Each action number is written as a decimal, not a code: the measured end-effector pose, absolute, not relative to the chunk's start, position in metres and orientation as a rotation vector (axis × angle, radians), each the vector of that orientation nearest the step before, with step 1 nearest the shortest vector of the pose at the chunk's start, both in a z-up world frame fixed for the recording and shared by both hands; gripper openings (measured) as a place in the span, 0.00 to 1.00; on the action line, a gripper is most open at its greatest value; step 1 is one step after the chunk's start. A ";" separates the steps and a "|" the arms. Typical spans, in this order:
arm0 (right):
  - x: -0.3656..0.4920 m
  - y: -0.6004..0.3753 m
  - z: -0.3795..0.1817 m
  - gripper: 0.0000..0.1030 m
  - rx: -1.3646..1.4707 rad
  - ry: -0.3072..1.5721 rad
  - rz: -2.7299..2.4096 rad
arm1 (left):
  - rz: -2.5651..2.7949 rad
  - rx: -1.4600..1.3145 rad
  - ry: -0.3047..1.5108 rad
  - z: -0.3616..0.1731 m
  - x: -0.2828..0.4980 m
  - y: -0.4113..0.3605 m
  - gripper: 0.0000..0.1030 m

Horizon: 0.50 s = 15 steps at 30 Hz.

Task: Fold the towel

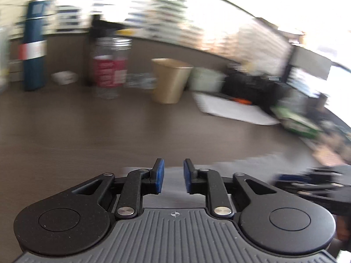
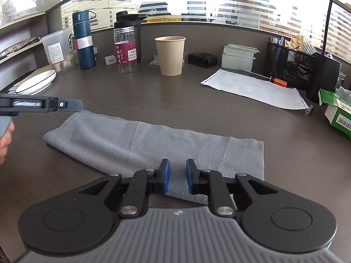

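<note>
The right gripper hung low over the near edge of the towel, its blue pads standing a narrow gap apart with grey cloth showing between them but nothing pinched. The towel itself lay flat on the dark wood desk as a long folded grey strip, rolled fold at its left end, square cut edge at its right.

Over on the left, the left gripper was caught in a blurred view, and its pads were likewise parted by a narrow gap, empty, with a pale grey patch of towel showing just beneath and beyond them. From the right wrist view that same tool came in from the left edge as a dark arm, its tip just above the towel's far left corner, and a person's fingers showed below it.

Further out, a tan paper cup stood well beyond the towel, with a clear jar bearing a red label to its left and a dark blue flask left of that. A white dish sat at the far left. To the right lay a sheet of perforated paper, a black mesh organiser behind it, and a green and white box at the edge.
</note>
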State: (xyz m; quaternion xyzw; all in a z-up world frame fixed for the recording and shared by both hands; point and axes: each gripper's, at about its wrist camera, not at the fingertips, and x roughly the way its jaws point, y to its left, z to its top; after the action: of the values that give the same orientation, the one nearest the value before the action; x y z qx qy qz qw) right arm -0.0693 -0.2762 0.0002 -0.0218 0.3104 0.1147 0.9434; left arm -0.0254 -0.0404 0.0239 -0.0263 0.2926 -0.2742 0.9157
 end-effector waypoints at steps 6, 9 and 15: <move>-0.065 -0.269 0.012 0.20 -0.041 0.605 0.269 | -0.585 -0.020 0.631 0.016 -0.036 -0.055 0.26; -0.054 -0.251 0.013 0.19 -0.056 0.610 0.336 | -0.579 0.000 0.629 0.015 -0.048 -0.052 0.27; -0.029 -0.214 0.005 0.20 -0.120 0.644 0.435 | -0.557 0.017 0.664 0.004 -0.051 -0.040 0.28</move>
State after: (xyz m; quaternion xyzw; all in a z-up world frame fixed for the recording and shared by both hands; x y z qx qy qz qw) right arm -0.0295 -0.2135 0.0052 -0.0586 0.3137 0.2119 0.9237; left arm -0.0515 -0.0399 0.0042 0.0081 0.3215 -0.2698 0.9076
